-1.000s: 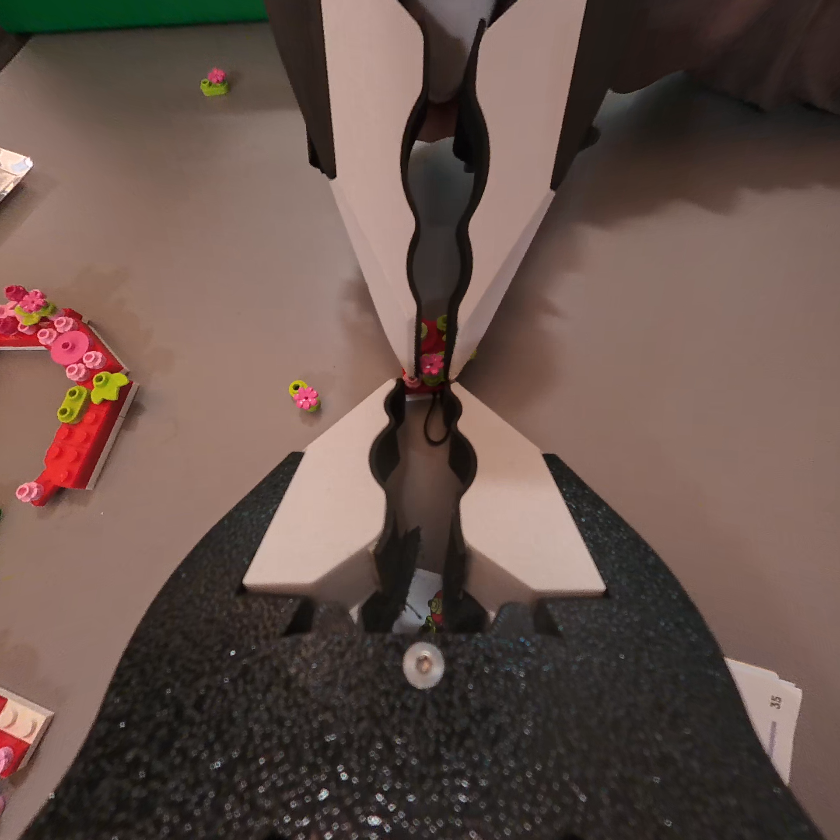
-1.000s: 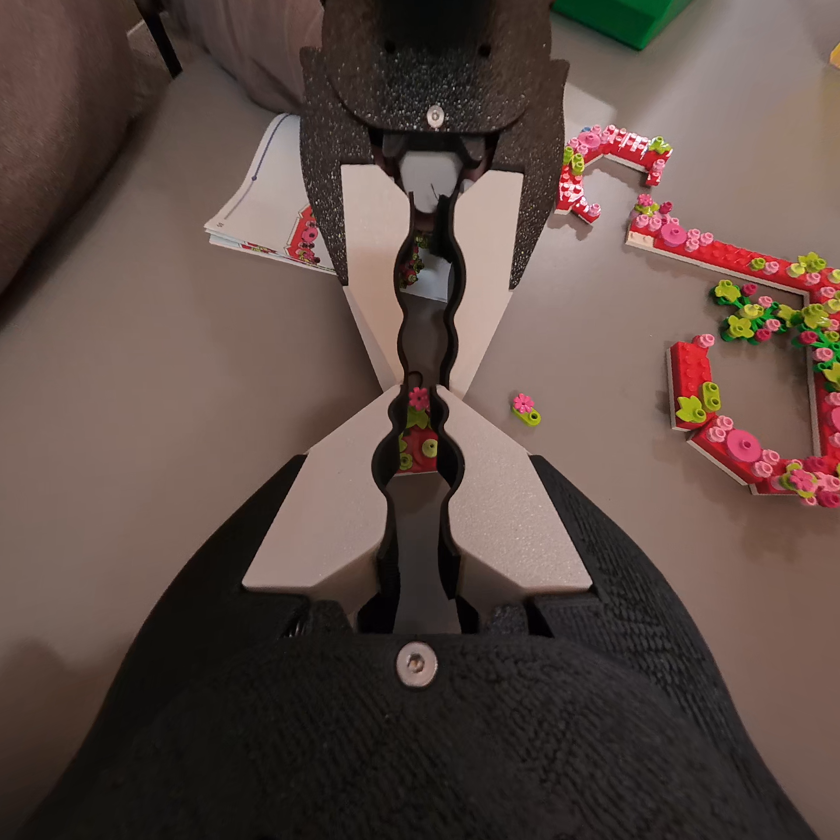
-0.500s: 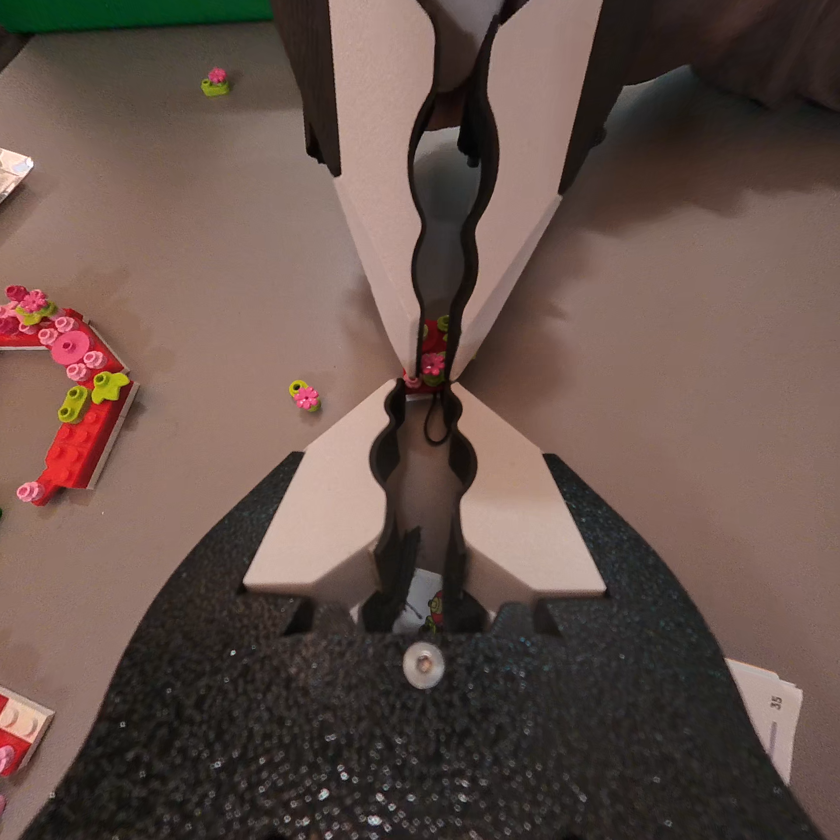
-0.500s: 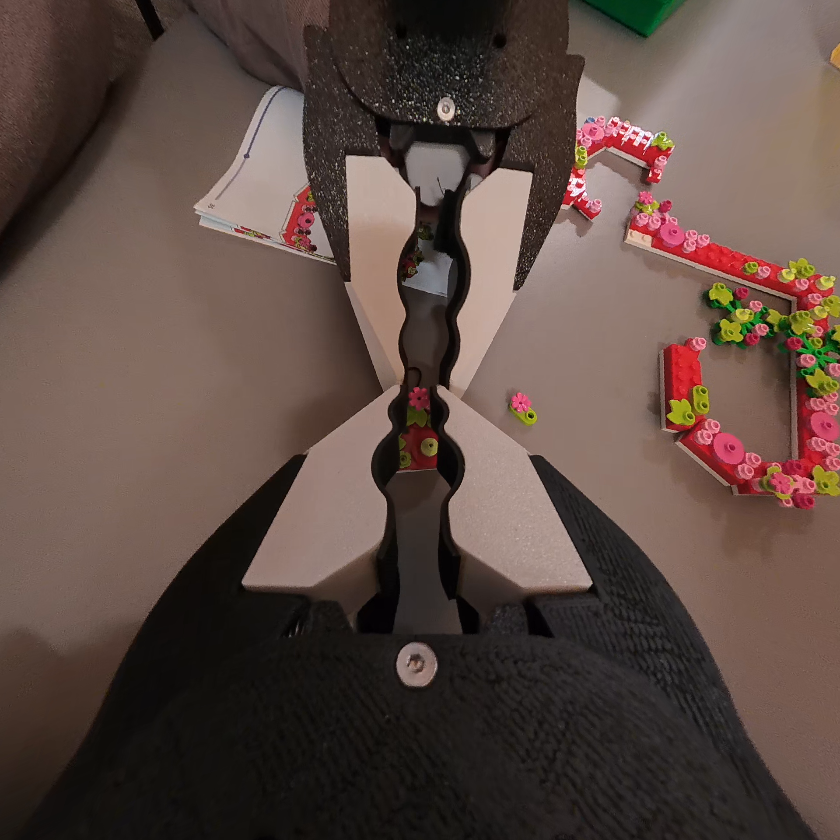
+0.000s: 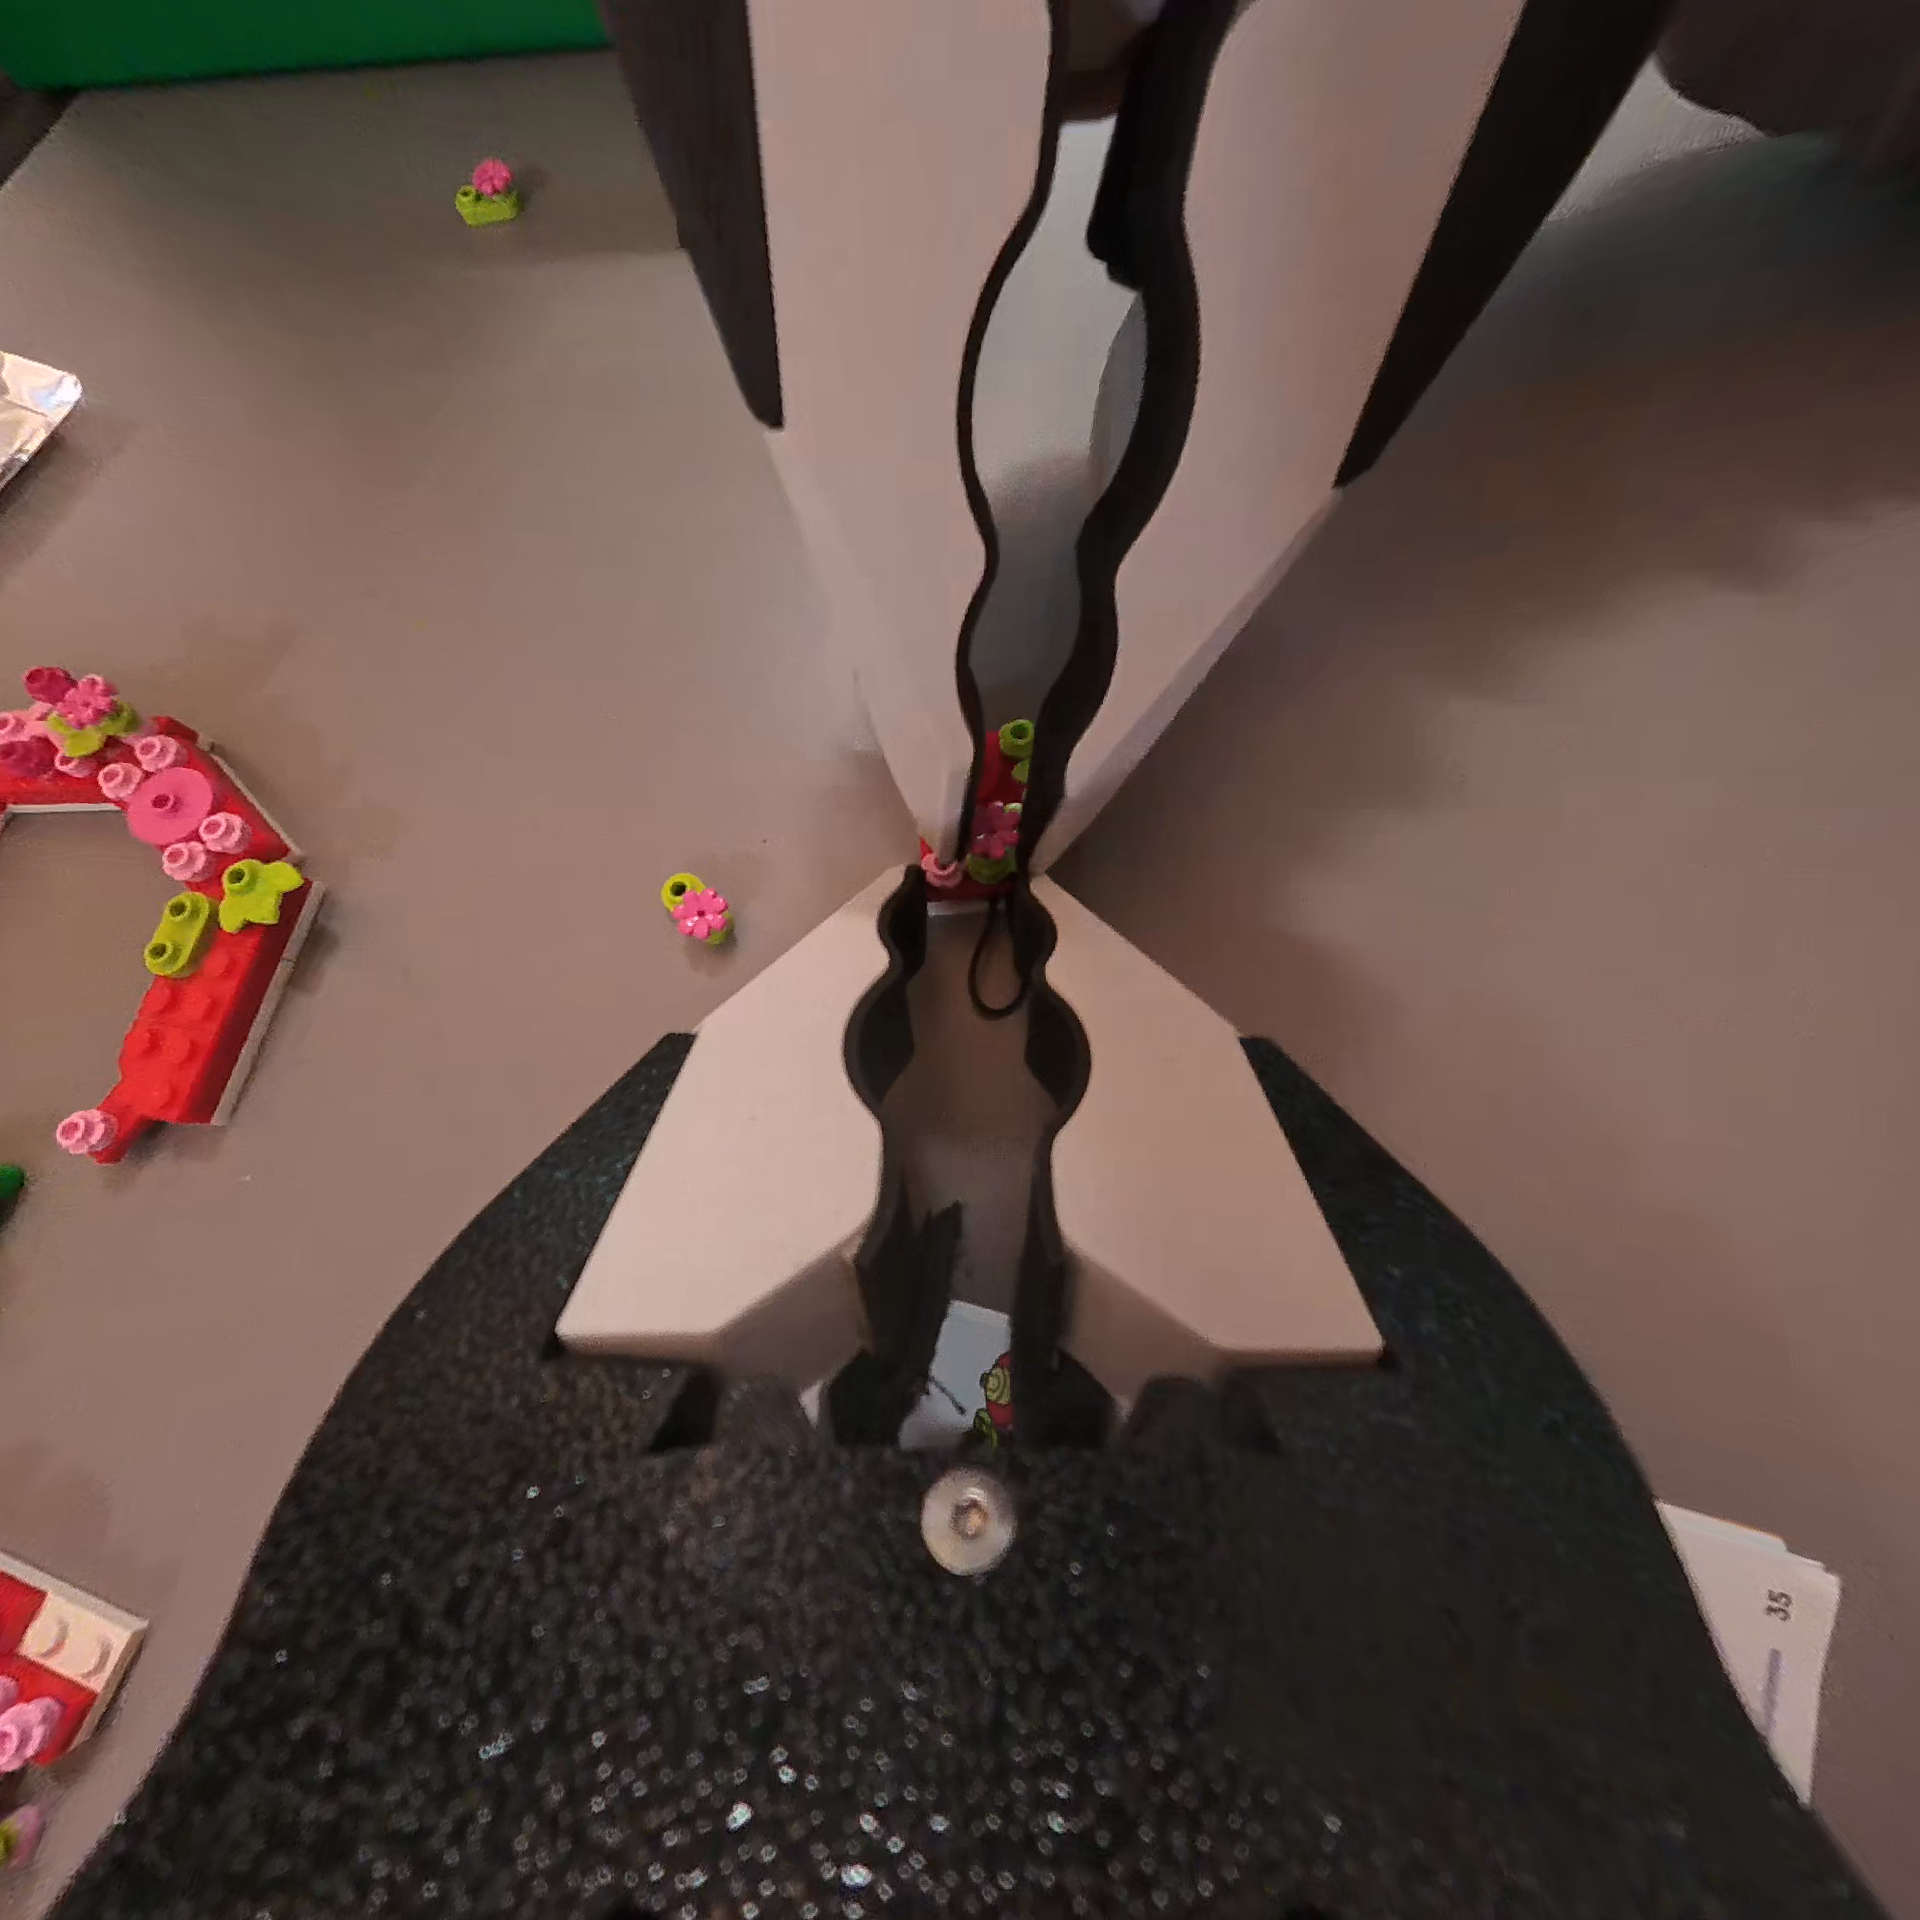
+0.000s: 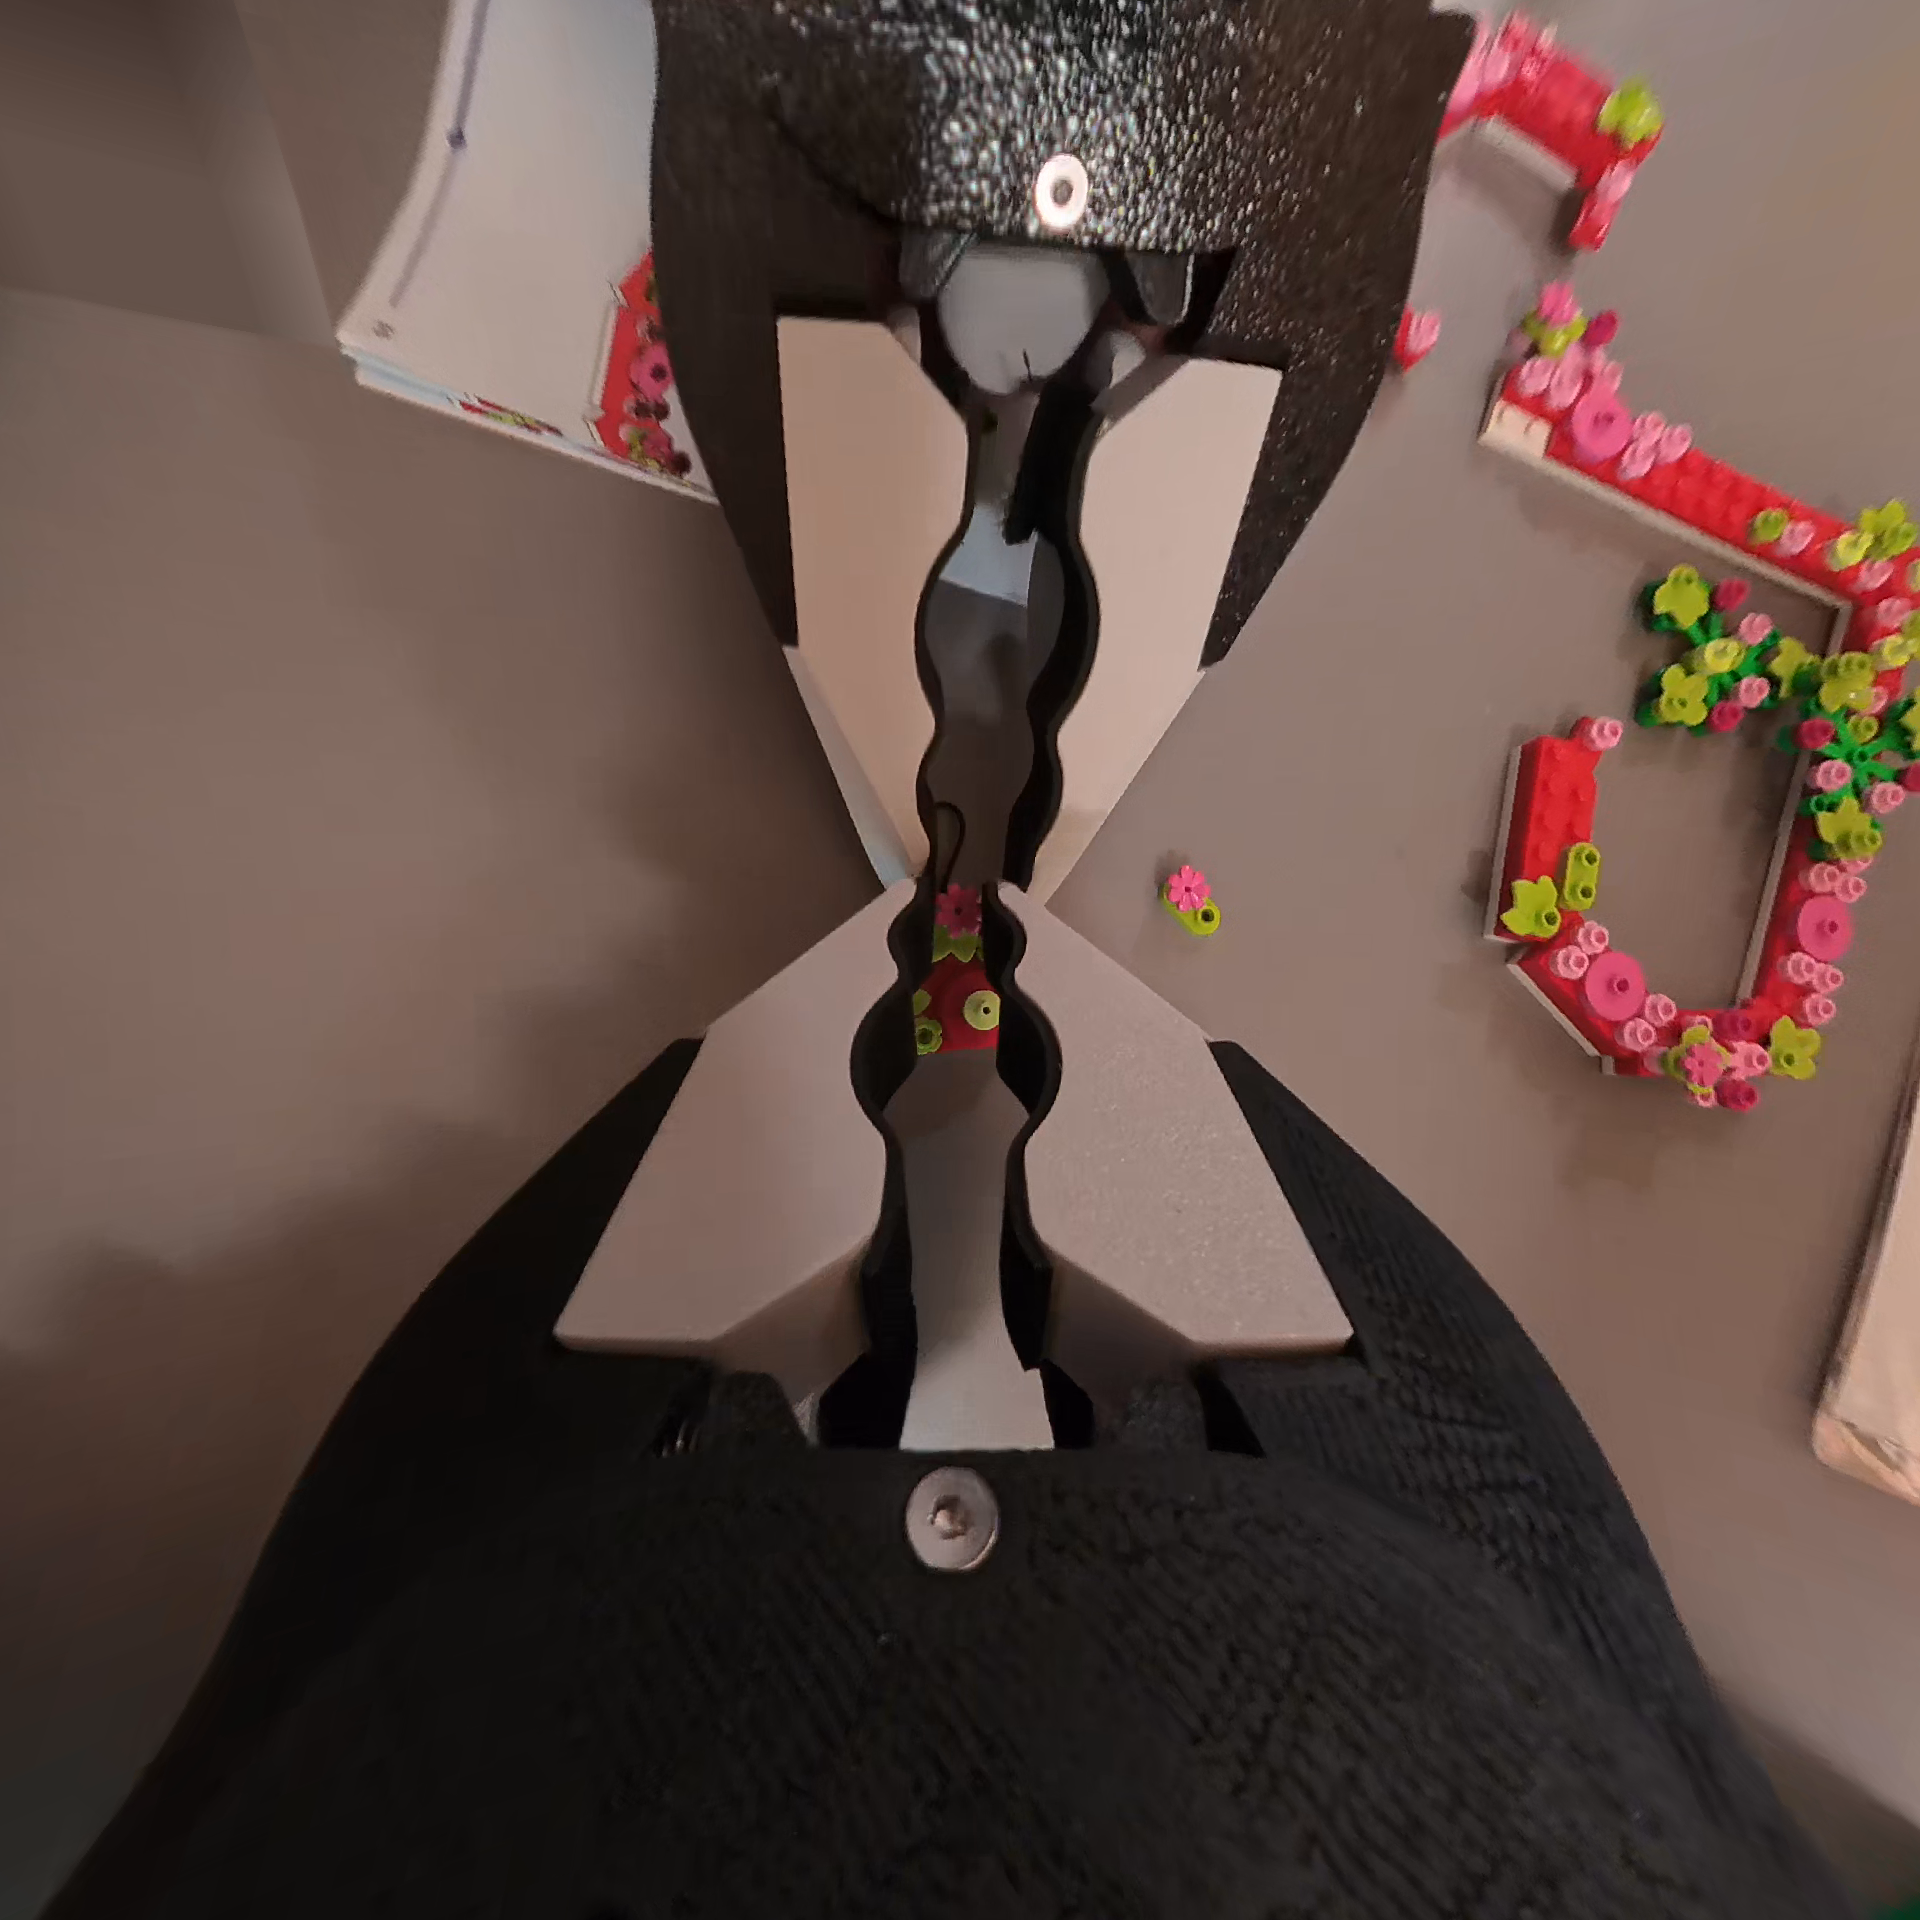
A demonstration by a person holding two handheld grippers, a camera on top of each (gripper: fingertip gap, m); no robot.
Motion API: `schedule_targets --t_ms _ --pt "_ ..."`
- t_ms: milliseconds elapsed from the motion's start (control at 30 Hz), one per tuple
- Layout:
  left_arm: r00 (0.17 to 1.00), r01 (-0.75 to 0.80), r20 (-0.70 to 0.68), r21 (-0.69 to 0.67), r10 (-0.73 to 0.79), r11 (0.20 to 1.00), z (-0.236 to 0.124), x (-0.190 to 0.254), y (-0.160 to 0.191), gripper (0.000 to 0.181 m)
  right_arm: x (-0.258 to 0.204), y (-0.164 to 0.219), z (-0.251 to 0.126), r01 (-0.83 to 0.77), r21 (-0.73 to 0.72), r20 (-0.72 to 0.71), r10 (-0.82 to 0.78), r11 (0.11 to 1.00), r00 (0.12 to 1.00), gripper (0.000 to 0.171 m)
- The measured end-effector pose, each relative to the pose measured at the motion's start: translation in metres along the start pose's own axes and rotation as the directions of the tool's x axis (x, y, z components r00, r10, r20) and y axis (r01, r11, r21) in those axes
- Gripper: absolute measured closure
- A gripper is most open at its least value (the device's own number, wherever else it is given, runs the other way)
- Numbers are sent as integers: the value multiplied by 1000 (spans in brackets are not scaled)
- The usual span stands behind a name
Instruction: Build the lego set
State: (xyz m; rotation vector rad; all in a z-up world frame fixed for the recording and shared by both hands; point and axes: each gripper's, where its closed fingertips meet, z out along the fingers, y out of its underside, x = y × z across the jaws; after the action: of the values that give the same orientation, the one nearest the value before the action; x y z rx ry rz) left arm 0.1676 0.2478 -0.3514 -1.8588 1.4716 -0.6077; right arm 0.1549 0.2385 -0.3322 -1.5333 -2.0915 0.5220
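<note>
Left wrist view: the left gripper (image 5: 971,894) meets the right gripper (image 5: 997,821) tip to tip at centre frame, both pinching one small red flowered piece (image 5: 987,831). At the left edge a red arch section (image 5: 197,935) waits unjoined, and loose flower bits (image 5: 698,907) lie near. A booklet (image 5: 1756,1642), lower right, carries print I won't read out.

Right wrist view: the right gripper (image 6: 961,914) is clamped on the same piece (image 6: 961,997), the left gripper (image 6: 971,831) opposite. Right side: a flowered frame (image 6: 1662,977), partly built, I'd judge. Plenty left. No brand marks visible.
</note>
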Motion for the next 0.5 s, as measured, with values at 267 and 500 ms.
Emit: schedule_targets --t_ms 267,500 --pt "1000 9 -7 4 -9 1000 0 0 0 166 1 0 1 -24 -22 1 24 999 1000 164" --pt "1000 10 -9 6 -10 1000 0 0 0 166 1 -1 0 -21 42 17 20 999 1000 164"
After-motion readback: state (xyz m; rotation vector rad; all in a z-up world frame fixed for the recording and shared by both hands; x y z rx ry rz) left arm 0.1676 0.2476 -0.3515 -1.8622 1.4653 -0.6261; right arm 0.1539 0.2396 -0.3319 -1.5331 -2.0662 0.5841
